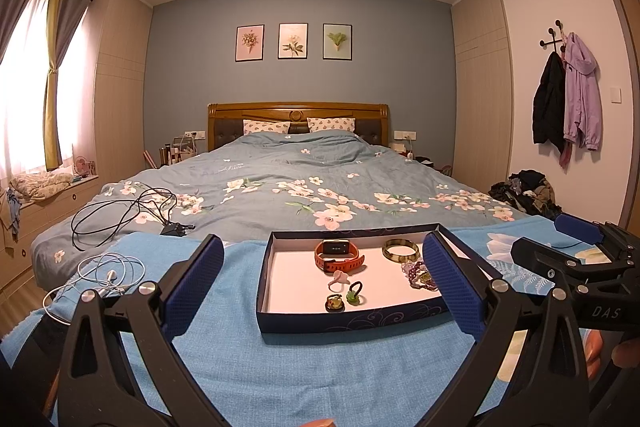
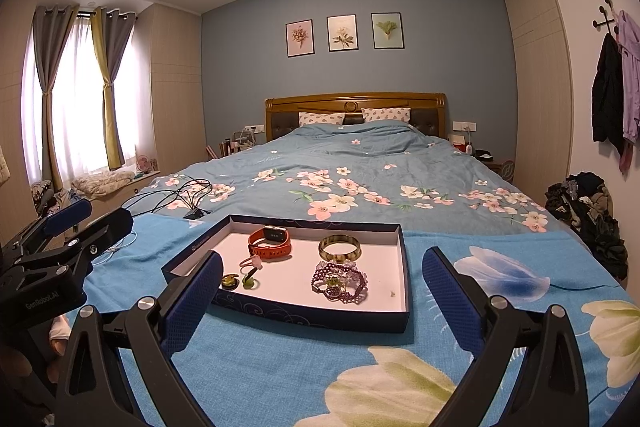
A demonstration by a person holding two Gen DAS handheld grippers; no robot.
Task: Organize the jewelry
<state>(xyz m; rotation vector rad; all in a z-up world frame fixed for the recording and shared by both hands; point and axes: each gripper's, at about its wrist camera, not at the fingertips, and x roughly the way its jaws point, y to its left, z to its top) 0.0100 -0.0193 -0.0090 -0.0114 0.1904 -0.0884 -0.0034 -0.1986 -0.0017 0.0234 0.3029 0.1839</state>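
Observation:
A shallow dark blue box (image 1: pixel 352 321) (image 2: pixel 308 313) with a white floor lies on the blue cloth at the foot of the bed. In it are an orange watch (image 1: pixel 340 257) (image 2: pixel 270 242), a mottled bangle (image 1: pixel 401 251) (image 2: pixel 339 247), a purple bead bracelet (image 1: pixel 418 273) (image 2: pixel 339 283), a pink ring (image 1: pixel 339 279) (image 2: pixel 252 261) and two green rings (image 1: pixel 344 299) (image 2: pixel 240 281). My left gripper (image 1: pixel 322 283) is open and empty, just before the box. My right gripper (image 2: pixel 322 287) is open and empty, also before the box.
Black cables (image 1: pixel 124 213) (image 2: pixel 180 195) and a white cable (image 1: pixel 108 273) lie on the bed to the left. The floral duvet (image 1: pixel 320 187) stretches behind the box. A pile of clothes (image 2: pixel 588 211) sits at the right. Each gripper shows in the other's view (image 1: pixel 580 259) (image 2: pixel 52 259).

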